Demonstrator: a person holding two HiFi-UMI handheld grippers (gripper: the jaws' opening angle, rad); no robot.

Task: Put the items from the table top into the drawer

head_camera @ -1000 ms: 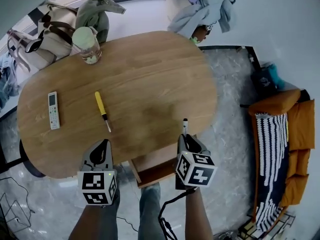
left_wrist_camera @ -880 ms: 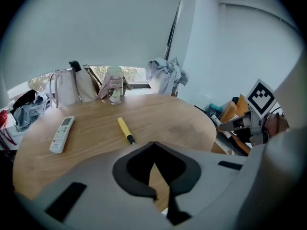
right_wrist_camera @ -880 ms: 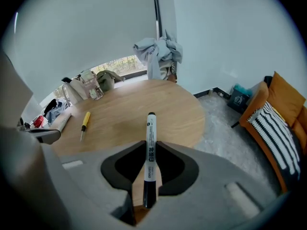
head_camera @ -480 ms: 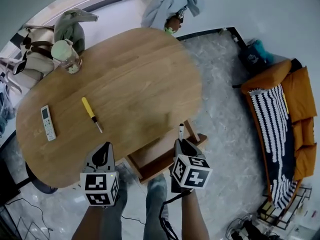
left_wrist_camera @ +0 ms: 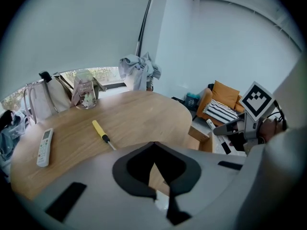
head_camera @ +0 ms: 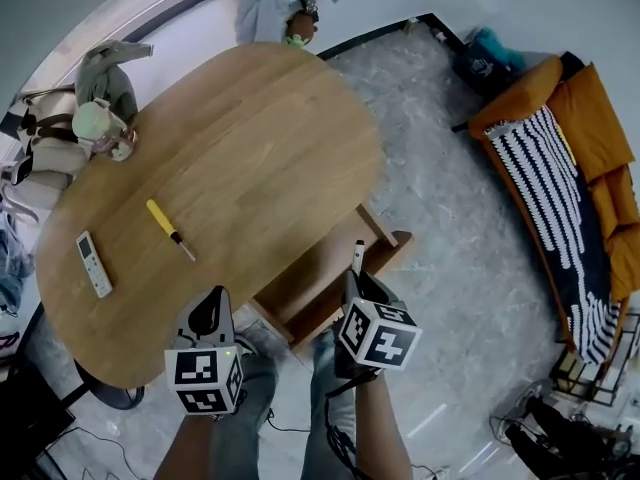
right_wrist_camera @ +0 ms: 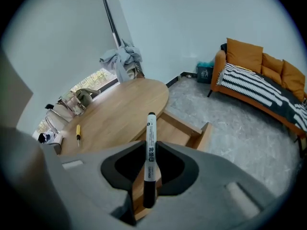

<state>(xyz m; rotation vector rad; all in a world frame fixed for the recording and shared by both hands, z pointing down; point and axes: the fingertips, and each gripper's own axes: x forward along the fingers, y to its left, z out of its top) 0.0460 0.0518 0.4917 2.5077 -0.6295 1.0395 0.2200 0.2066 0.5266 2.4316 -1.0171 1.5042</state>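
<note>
Right gripper (head_camera: 357,280) is clamped on the marker (head_camera: 357,256) by the open drawer (head_camera: 300,293), lower middle; left gripper (head_camera: 208,316) closed, empty. Screwdriver (head_camera: 165,226) and remote (head_camera: 94,264), left on the table (head_camera: 270,138), still need stowing

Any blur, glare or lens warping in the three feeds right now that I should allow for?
Head view: heavy fisheye bows the table rim, detail crisp. Left gripper view: round black vignette, soft even light, no glare on the wood. Right gripper view: same vignette, marker between the jaws sharp, its print legible.
</note>
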